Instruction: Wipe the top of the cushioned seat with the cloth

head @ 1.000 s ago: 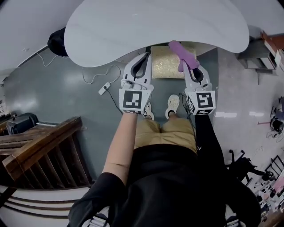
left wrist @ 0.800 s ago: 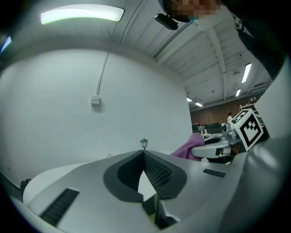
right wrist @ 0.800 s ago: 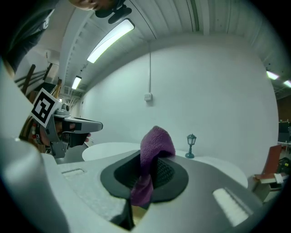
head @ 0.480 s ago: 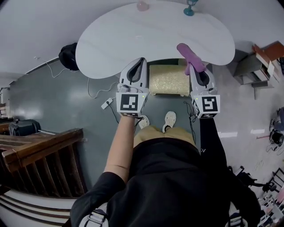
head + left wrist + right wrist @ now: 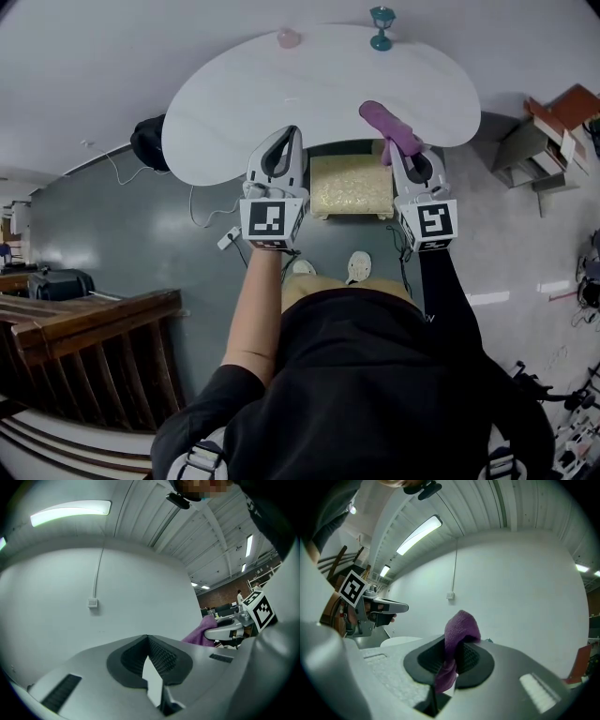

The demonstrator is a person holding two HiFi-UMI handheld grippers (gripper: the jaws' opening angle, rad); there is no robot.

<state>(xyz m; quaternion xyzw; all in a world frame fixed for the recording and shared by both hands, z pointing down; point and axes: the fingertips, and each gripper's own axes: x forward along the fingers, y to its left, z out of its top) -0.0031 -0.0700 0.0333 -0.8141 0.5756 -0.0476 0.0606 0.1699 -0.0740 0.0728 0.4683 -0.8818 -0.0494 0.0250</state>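
Purple cloth still clear of the gold cushioned seat.
Right gripper keeps pinching it; left gripper jaws pressed together, empty; both now nearer the white table.

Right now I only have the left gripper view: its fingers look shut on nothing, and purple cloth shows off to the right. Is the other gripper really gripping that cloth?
Observer: Yes. The right gripper view shows the right gripper shut on the purple cloth, which bulges up past its fingers.
Reviewer: And where is the seat?
Observer: In the head view the cushioned seat lies between the two grippers, its far edge under the white table. The cloth overlaps the table there, not the seat.
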